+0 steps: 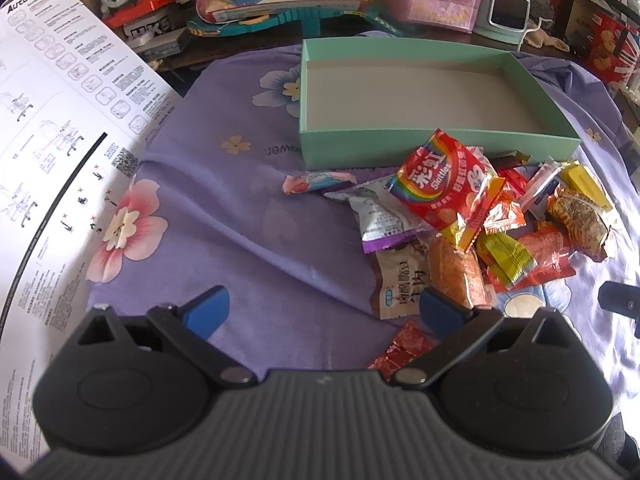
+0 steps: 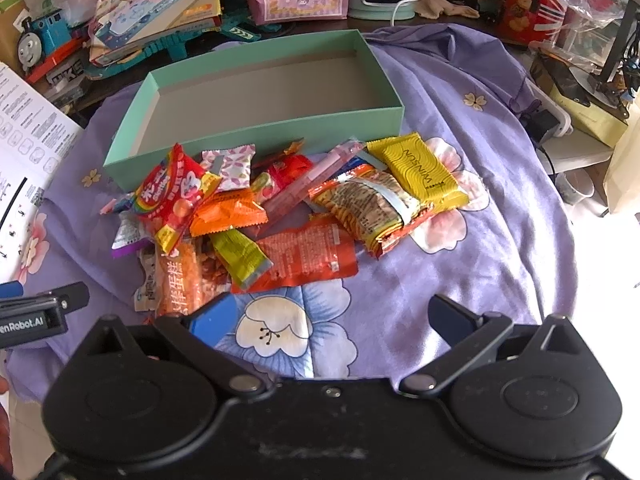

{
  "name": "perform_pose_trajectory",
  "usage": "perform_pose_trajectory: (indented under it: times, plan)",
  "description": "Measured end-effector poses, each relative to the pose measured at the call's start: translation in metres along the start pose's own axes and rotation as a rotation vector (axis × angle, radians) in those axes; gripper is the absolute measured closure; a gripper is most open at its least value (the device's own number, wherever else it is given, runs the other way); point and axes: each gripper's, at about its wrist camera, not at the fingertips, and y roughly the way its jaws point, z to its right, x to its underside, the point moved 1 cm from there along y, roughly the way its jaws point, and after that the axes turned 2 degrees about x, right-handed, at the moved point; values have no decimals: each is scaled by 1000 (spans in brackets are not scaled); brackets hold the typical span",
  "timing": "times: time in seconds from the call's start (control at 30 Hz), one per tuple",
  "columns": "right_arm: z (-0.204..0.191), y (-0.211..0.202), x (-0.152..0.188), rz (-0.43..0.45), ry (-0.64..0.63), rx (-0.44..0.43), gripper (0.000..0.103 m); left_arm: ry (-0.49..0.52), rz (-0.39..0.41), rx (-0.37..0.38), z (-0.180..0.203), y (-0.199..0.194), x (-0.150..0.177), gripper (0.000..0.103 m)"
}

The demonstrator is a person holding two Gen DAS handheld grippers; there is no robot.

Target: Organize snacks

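Snack packets — a loose, overlapping heap of crinkled foil and plastic wrappers (image 2: 248,216) — are shown lying on the purple flower-printed cloth (image 2: 480,200), just in front of the near wall of the shallow mint-green cardboard box (image 2: 256,136), which stands open with nothing visible inside. Topmost in the heap is seen the red rainbow-striped Skittles bag (image 1: 444,184), tilted against its neighbours; at the right edge lie the flat yellow foil packet (image 2: 416,168) and the wrinkled brown-and-orange wrapper (image 2: 368,208). All are judged to be light, soft and slippery, and the contents possibly crushable; a hold on a crimped end seam or a free corner is therefore to be preferred over the puffed middle. The left gripper (image 1: 324,308) is held spread, its blue pads apart and nothing between them, low over the cloth at the heap's near-left side. The right gripper (image 2: 332,316) is likewise held wide apart and unloaded, over bare cloth in front of the heap. Open room is offered to the right of the heap and inside the box — the box's low wall must be cleared on the way in. A white printed instruction sheet (image 1: 52,120) crowds the left, and toys and cartons crowd the far edge.
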Motion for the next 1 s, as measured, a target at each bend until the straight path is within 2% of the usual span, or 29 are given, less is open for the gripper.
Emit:
perform_pose_trajectory:
  times: [0.27,0.5,0.67,0.87,1.0]
  plan:
    - [7,9,0,13,23,-30,0,37,-15,28,11,11,-1,0]
    - [12,23,-6,27,32,-80,0,113,-52,87,40,34,-5,0]
    - [14,35,-18,32,46,-132,0,126,-92,138,59,53,-8,2]
    - [9,43,-22,50,21,-152,0,108,-123,202,73,69,-10,25]
    - [5,49,-26,46,16,-172,5,113,-145,232,79,78,-10,61]
